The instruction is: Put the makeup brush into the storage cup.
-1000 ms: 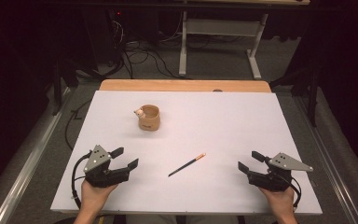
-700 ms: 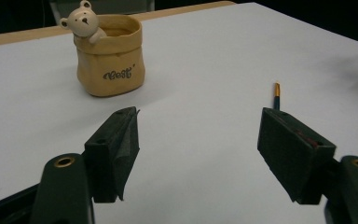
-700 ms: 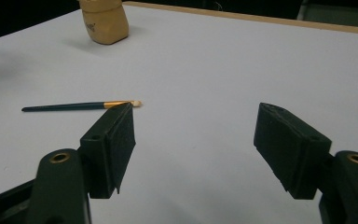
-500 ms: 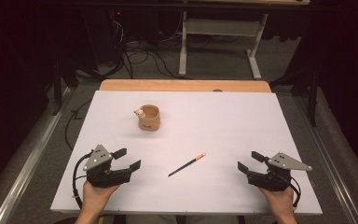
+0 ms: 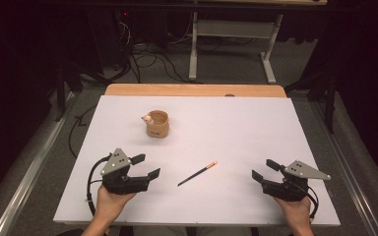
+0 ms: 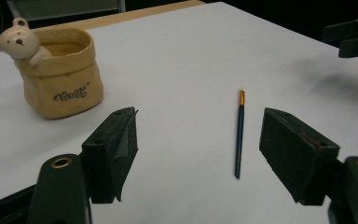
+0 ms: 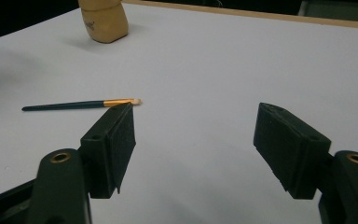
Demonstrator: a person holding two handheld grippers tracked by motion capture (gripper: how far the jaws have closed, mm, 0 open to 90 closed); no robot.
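Observation:
A thin dark paintbrush (image 5: 197, 173) with a gold ferrule lies flat on the white table (image 5: 236, 128), between my two grippers. A tan pot (image 5: 158, 124) with a small bear figure on its rim stands upright farther back. My left gripper (image 5: 145, 166) rests near the front left, open and empty. In the left gripper view the paintbrush (image 6: 239, 131) lies ahead between the jaws and the pot (image 6: 58, 73) stands at the left. My right gripper (image 5: 265, 169) is at the front right, open and empty. In the right gripper view the paintbrush (image 7: 77, 105) lies ahead to the left.
The white table's wooden back edge (image 5: 195, 90) borders a dark floor with cables (image 5: 147, 64) and a metal desk frame (image 5: 231, 34). In the left gripper view the other gripper (image 6: 354, 39) shows at the far right. The pot (image 7: 103, 21) stands far back in the right gripper view.

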